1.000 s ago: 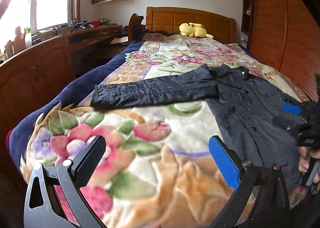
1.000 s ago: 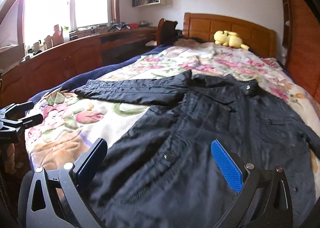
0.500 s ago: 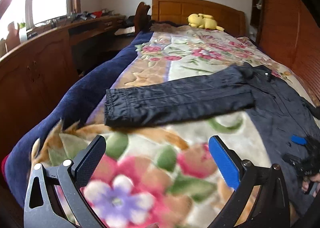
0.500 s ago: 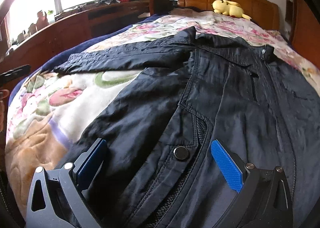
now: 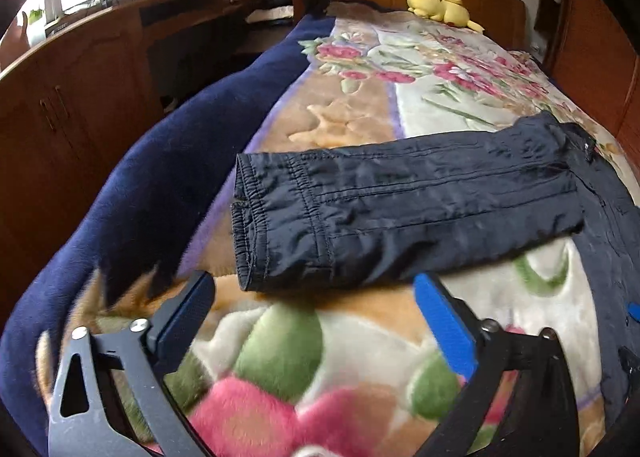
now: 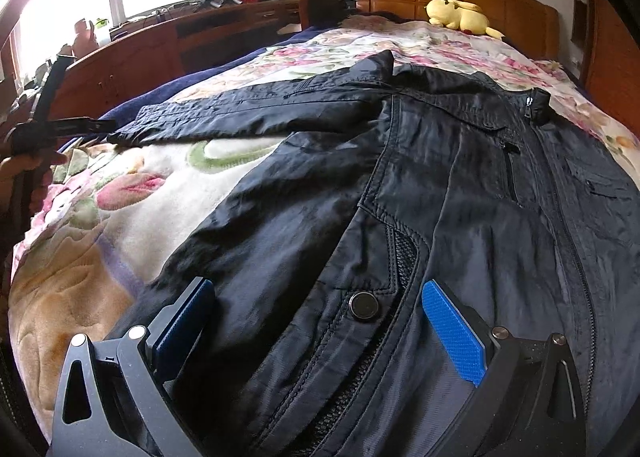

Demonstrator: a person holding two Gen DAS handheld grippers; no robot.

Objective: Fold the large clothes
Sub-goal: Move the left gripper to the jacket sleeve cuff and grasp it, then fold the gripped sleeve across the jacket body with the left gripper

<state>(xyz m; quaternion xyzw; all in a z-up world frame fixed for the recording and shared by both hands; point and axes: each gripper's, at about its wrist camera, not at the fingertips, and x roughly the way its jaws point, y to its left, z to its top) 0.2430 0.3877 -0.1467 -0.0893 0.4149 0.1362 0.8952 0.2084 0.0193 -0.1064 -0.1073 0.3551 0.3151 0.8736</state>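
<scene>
Lying flat and face up on the bed (image 6: pixel 100 269), over a floral blanket (image 5: pixel 404 85), the dark jacket (image 6: pixel 460 193) has its body toward the bed's foot edge and one sleeve (image 5: pixel 400 209) stretched straight out toward the bed's side edge, where a navy border shows. The left tongs (image 5: pixel 316 313) hover just short of the sleeve's cuff (image 5: pixel 250 225), spread wide but starting to close, with only blanket between the pads. The right tongs (image 6: pixel 316 317) are spread over the jacket's lower front, straddling a snap button (image 6: pixel 364 305), pads resting on or just above the cloth without pinching it. The step in hand looks like the first sleeve fold: the left tongs need to reach the cuff, pinch it, and carry it across the jacket's chest.
</scene>
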